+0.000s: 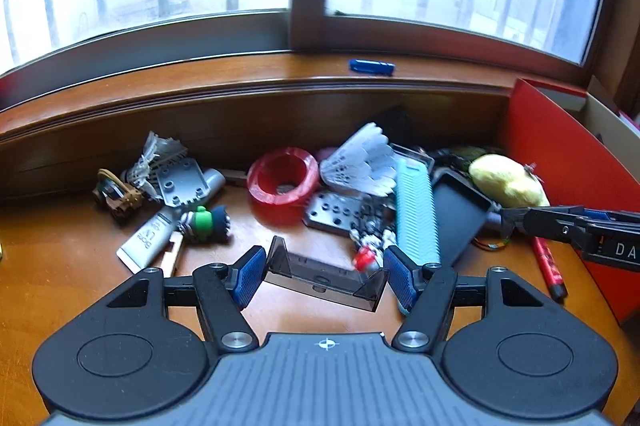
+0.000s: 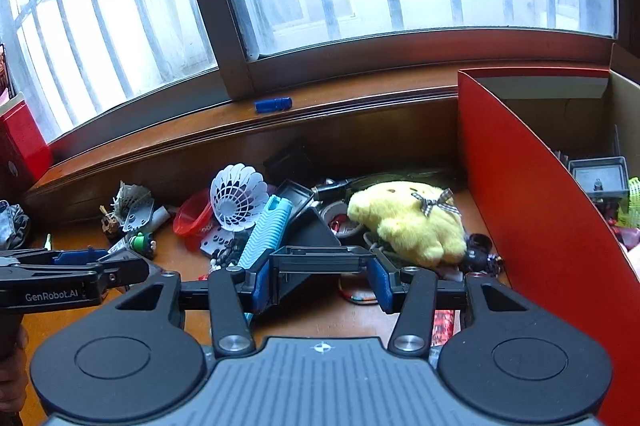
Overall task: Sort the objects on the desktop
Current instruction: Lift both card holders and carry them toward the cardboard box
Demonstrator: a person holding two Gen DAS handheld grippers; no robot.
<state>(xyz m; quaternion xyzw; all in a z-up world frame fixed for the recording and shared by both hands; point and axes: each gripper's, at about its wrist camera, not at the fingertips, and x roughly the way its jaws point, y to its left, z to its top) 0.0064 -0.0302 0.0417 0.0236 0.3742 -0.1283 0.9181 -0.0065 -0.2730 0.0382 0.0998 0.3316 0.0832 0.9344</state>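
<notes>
The left gripper brackets a smoky clear case lying left-right, grasp uncertain. The right gripper clenches a dark tray, long axis left-right.

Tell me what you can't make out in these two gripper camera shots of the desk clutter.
- Red box: right wrist view, contents mostly hidden by its near wall and cut by the frame edge.
- Tube: left wrist view, label print too blurred to read.
- Black tray in the right gripper: its lower part is hidden behind the gripper body.
- Clear case: whether the left gripper touches it is unclear.
</notes>
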